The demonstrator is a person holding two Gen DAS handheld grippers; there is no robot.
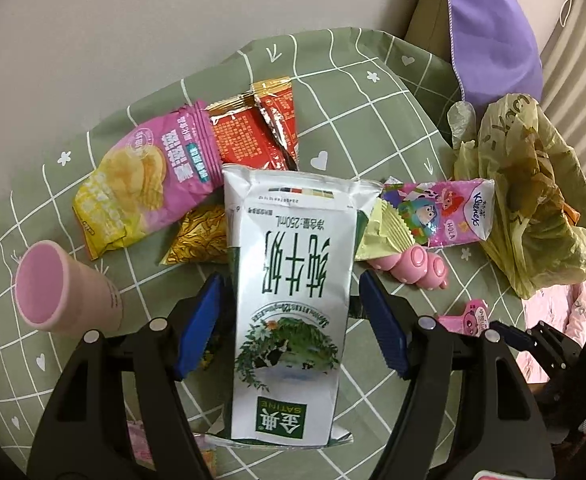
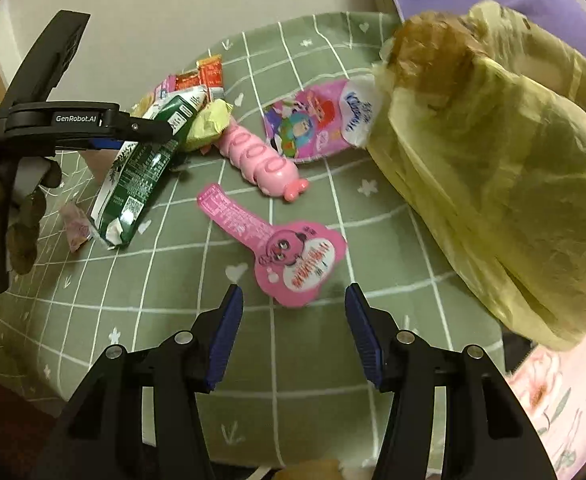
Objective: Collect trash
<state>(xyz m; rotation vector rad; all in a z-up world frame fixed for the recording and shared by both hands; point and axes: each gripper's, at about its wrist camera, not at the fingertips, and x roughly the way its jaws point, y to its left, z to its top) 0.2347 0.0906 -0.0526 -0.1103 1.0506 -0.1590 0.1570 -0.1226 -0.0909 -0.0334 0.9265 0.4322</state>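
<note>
Green checked tablecloth (image 2: 301,360) underlies everything. Left gripper (image 1: 291,280) straddles a flattened milk carton (image 1: 289,300), jaws wide. Right gripper (image 2: 293,292) gapes over a pink wrapper (image 2: 293,260), beside the yellow trash bag (image 2: 493,184).

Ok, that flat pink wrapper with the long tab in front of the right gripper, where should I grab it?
Take the pink wrapper by its narrow tab end, coming down from above with the right gripper turned across the strip. It lies flat on the tablecloth, and the wide head gives little edge to pinch.
</note>
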